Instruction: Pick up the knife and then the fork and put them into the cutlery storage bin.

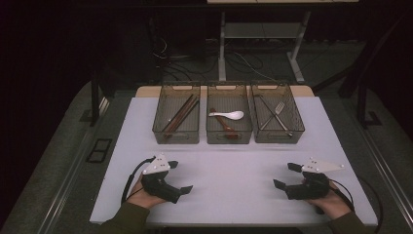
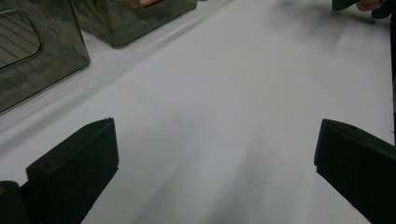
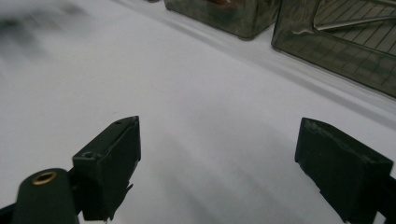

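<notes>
Here I rest both tools low on the white table (image 1: 234,170), left gripper (image 1: 181,176) and right gripper (image 1: 286,175) spread wide and empty, facing three smoky translucent plastic bins (image 1: 228,134) of cutlery, probably awaiting sorting.

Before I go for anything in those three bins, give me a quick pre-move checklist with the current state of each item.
1. Left gripper open and holding nothing: ok, jaws stand wide apart over bare table.
2. Right gripper open and holding nothing: ok, jaws wide apart.
3. Table between the grippers and the bins free of obstacles: ok.
4. Bins upright in a row: ok. Left bin holds chopsticks, middle bin a white spoon and a brown one, right bin a fork and other metal pieces.
5. Cables clear of the jaws: ok, they trail behind the hands.
6. Which item to pick: cannot tell.
</notes>
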